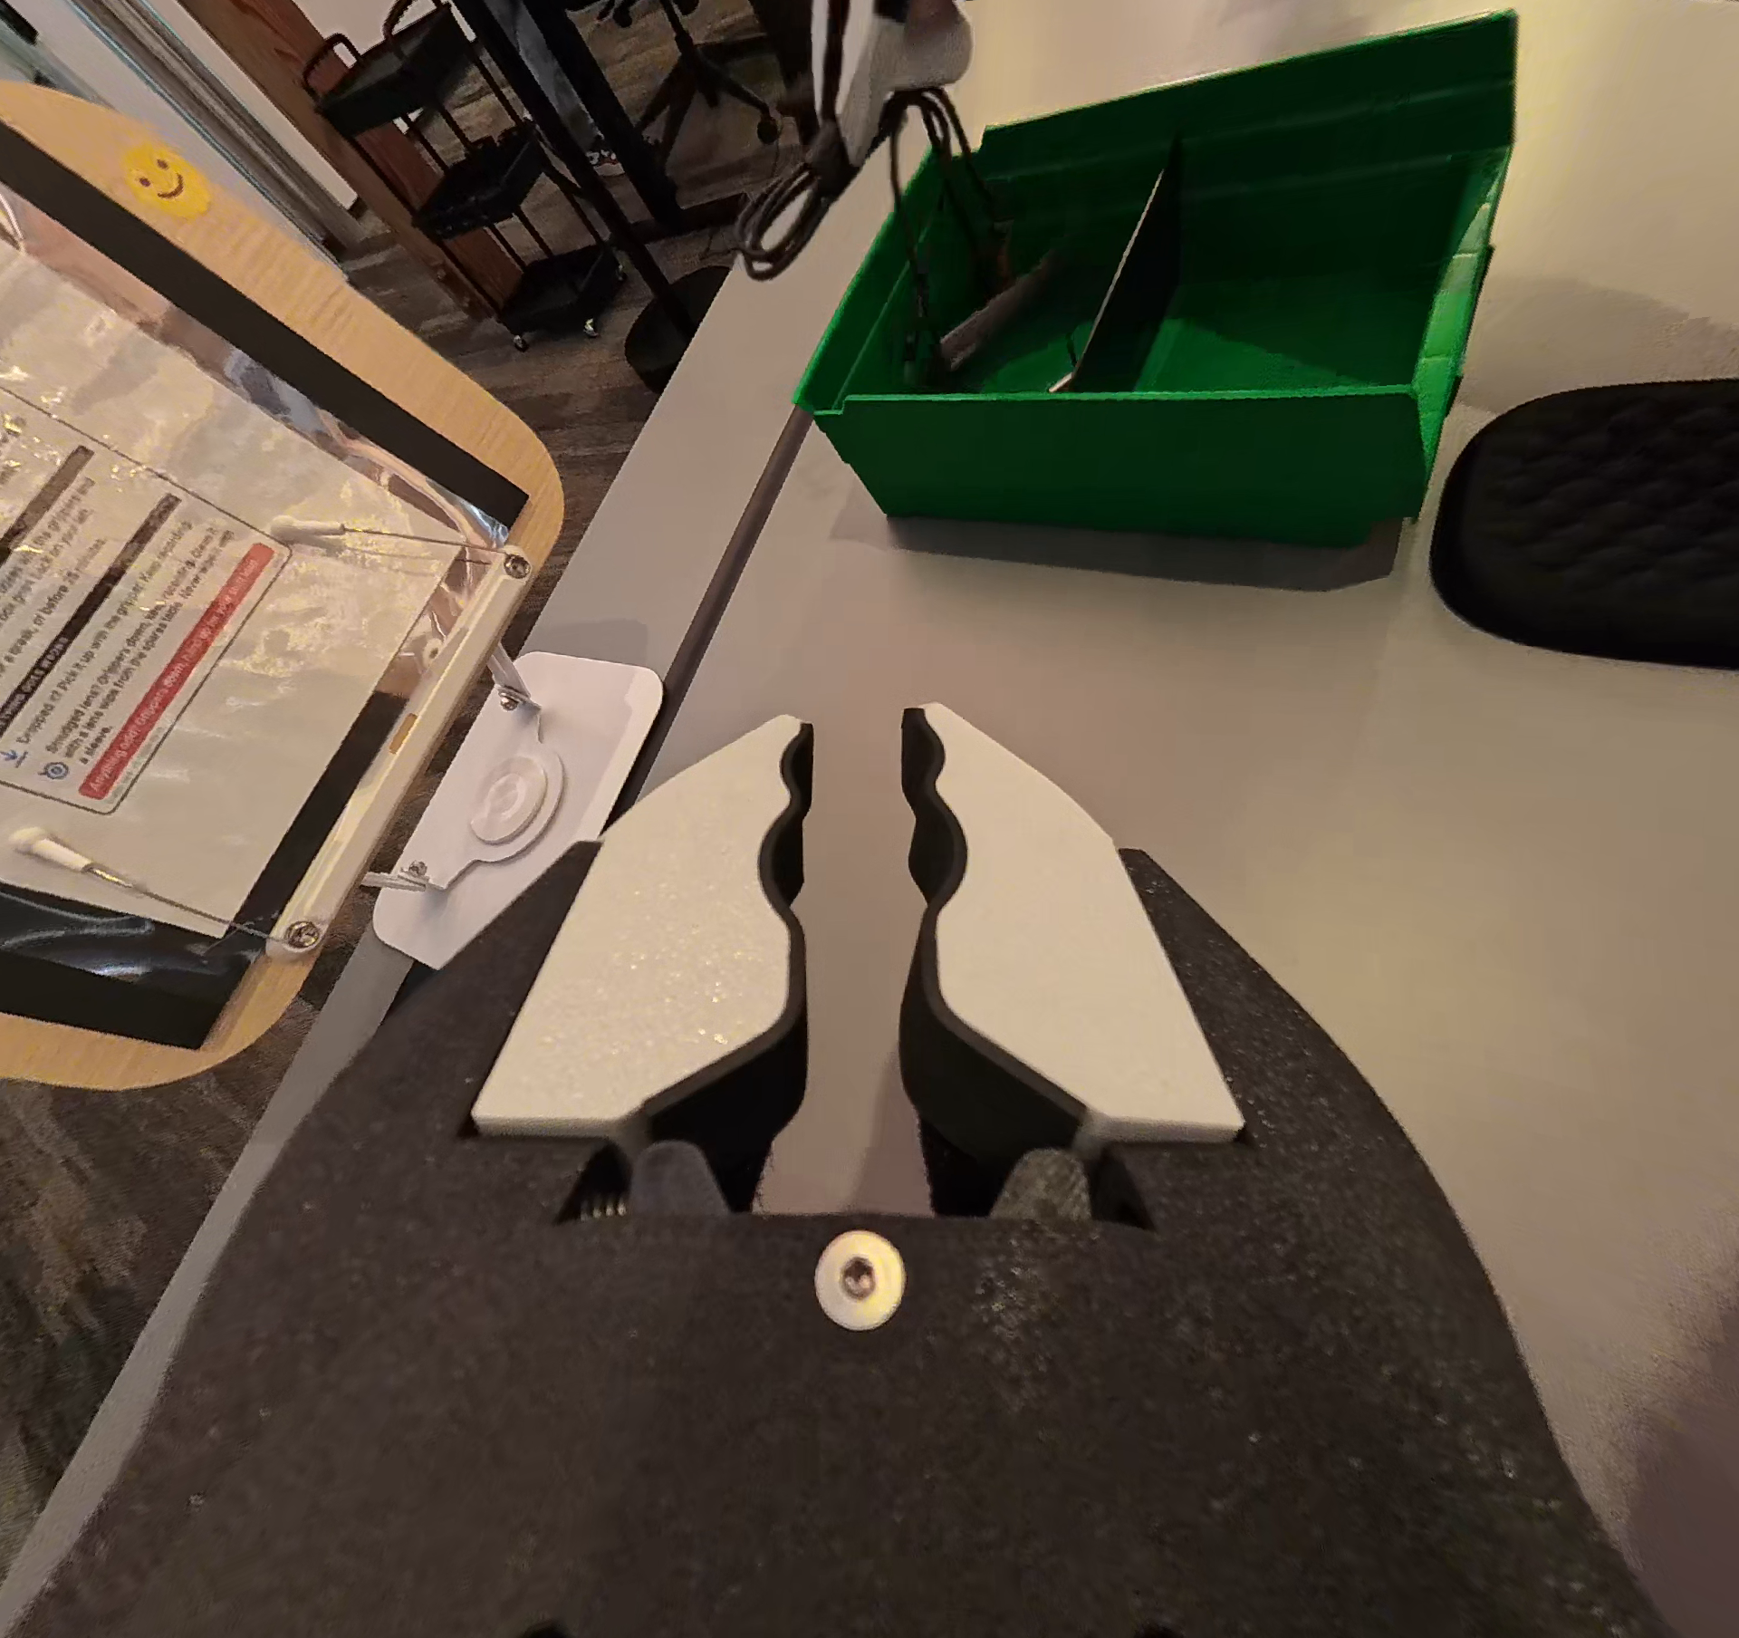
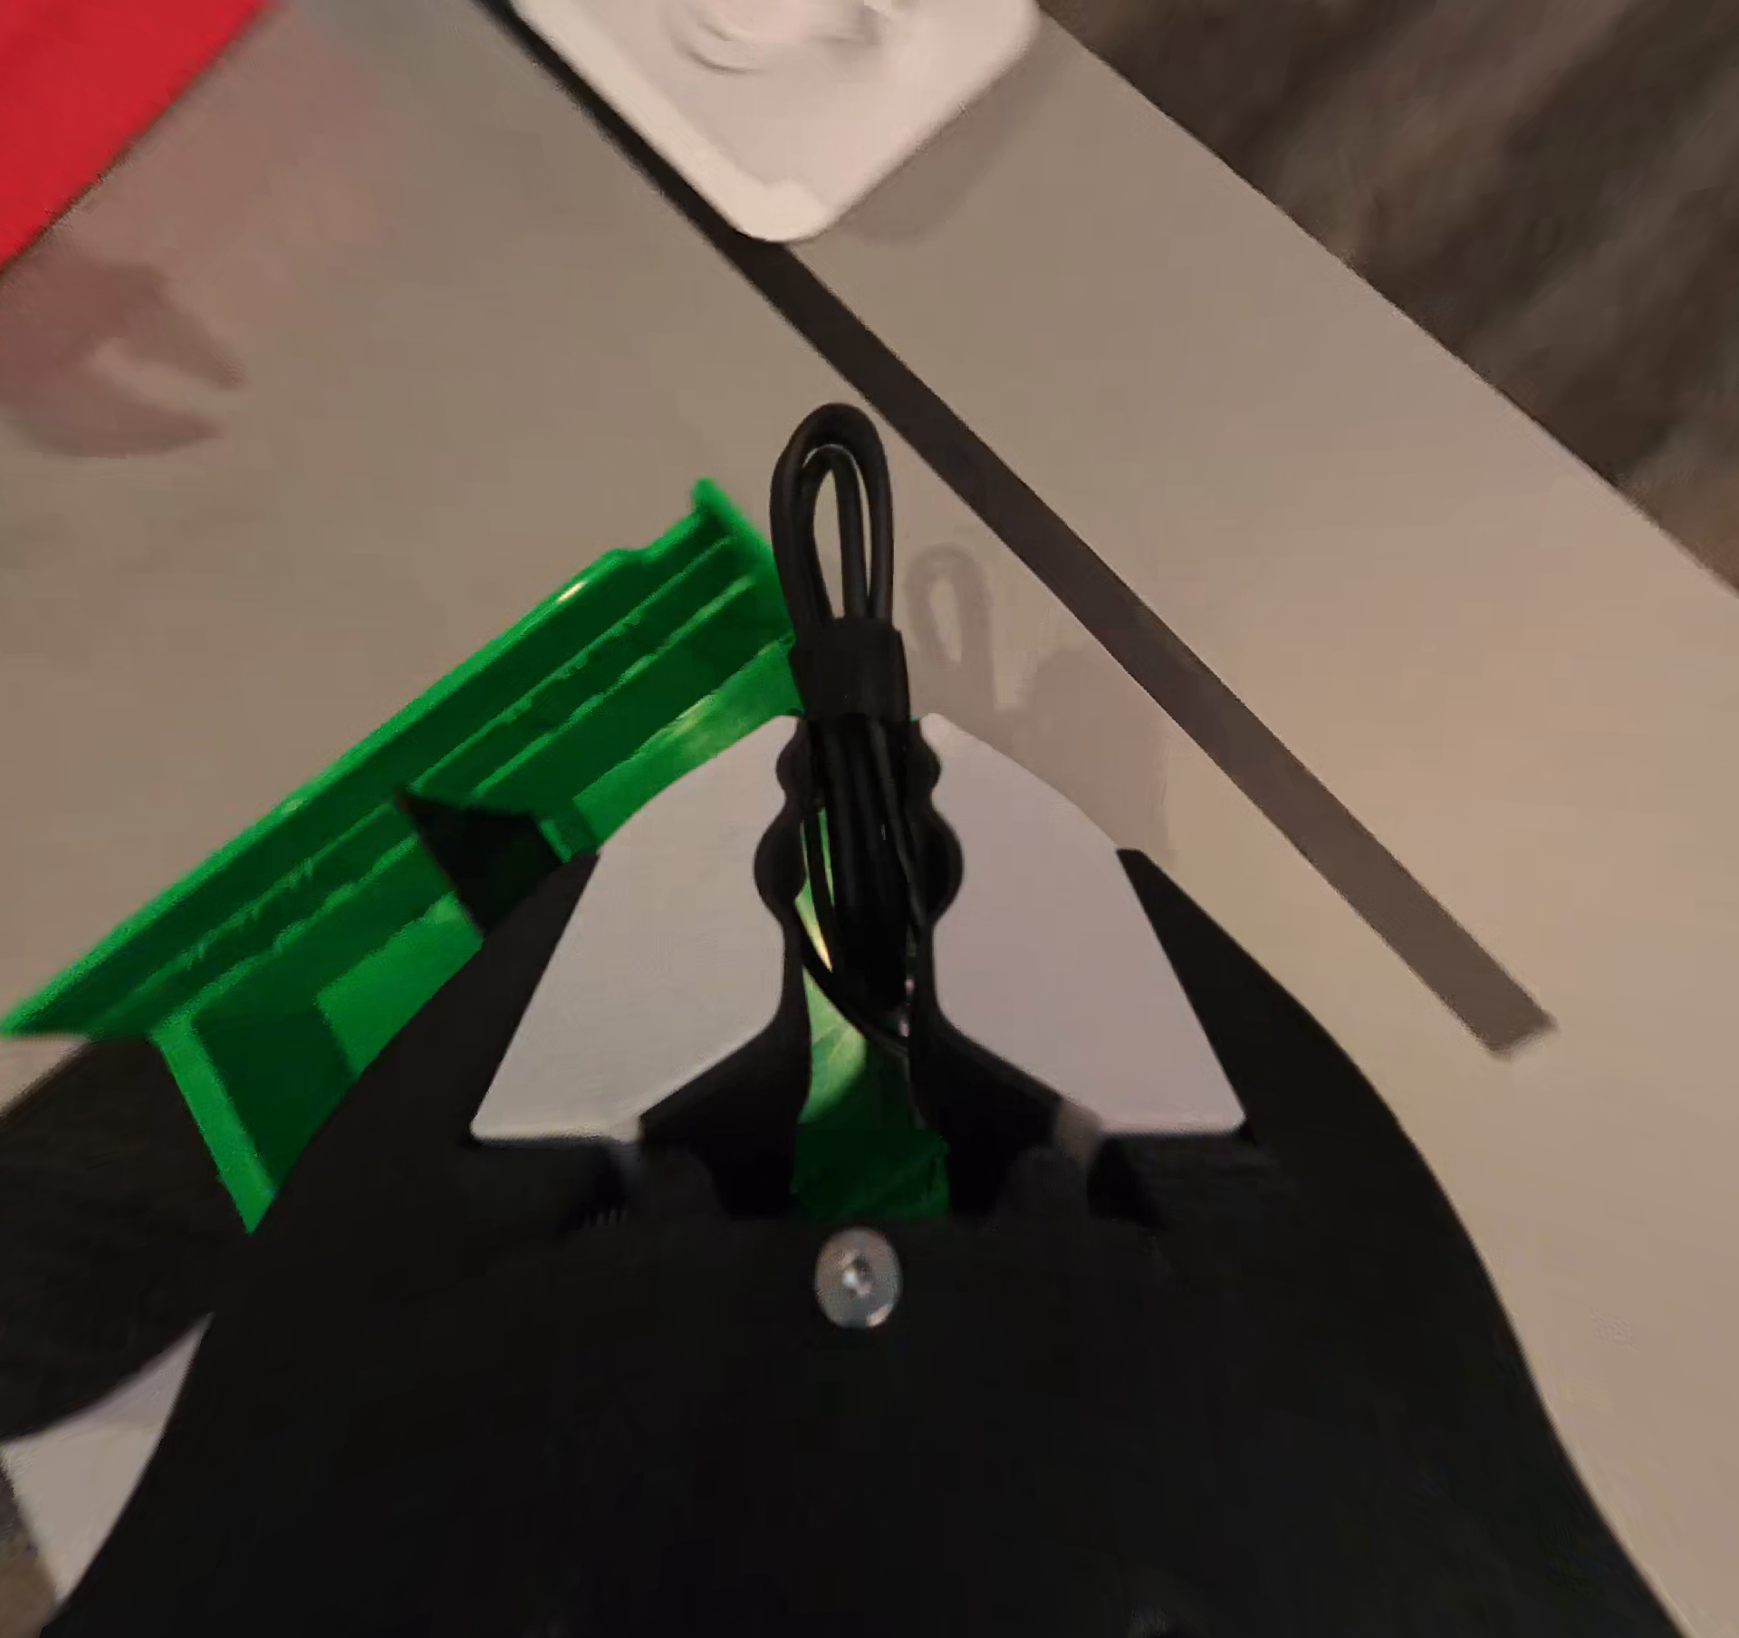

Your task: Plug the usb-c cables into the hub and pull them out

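My left gripper is open and empty, low over the grey table, short of the green bin. In the right wrist view my right gripper is shut on a bundled black usb-c cable bound by a black strap, held above the bin's corner. In the left wrist view the right gripper is above the bin's far left corner. Black cables hang from it into the left compartment. A grey hub sits tilted there at their lower end.
A black divider splits the bin. A black padded mat lies right of it. A white flat stand sits at the table's left edge, beside a wooden side table with a laminated sheet. A red object lies farther off.
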Motion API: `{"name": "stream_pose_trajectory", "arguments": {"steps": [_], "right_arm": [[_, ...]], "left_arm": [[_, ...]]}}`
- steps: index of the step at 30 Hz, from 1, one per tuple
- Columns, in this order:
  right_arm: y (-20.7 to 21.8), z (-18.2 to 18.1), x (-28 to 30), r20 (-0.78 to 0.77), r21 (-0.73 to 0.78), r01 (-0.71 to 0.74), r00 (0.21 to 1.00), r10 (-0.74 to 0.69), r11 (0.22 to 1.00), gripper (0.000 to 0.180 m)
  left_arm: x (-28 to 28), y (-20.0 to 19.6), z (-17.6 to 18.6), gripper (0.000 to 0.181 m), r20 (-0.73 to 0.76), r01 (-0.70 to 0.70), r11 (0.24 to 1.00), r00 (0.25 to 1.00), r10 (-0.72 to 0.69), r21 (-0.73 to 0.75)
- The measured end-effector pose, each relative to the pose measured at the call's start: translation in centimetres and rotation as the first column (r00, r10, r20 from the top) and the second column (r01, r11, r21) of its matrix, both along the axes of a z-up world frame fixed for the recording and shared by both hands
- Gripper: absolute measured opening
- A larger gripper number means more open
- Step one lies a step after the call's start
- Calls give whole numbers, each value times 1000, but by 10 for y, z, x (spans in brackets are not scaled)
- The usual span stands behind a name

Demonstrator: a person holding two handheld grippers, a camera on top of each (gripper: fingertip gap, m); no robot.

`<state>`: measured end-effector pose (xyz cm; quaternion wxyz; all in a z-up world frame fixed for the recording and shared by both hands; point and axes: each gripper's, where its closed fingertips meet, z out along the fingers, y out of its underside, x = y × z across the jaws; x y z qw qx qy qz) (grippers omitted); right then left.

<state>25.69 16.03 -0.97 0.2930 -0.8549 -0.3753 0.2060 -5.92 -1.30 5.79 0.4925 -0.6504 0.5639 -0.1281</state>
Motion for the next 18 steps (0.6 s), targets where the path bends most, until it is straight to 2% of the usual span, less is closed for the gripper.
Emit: {"name": "stream_pose_trajectory", "arguments": {"steps": [2,6,10,14,16,18], "right_arm": [[-20,-9,-1,-7,2,-96,995,96,995,20],[-34,-23,-10,11,-74,-165,986,166,984,20],[-18,-40,-11,200,-118,-132,968,154,984,23],[-6,-57,-13,405,-131,-158,892,199,979,30],[-6,-60,-18,440,-135,-187,869,228,973,29],[-1,-56,-20,437,-89,-177,877,198,980,35]], "left_arm": [[4,-2,-1,17,-11,9,1000,1000,-9,3],[10,-7,-4,17,-28,27,1000,999,-26,9],[17,-11,-8,17,-49,45,999,998,-44,10],[23,-15,-13,17,-79,59,998,995,-58,10],[24,-16,-15,17,-85,63,998,994,-62,9],[24,-16,-15,17,-91,61,998,994,-60,9]]}}
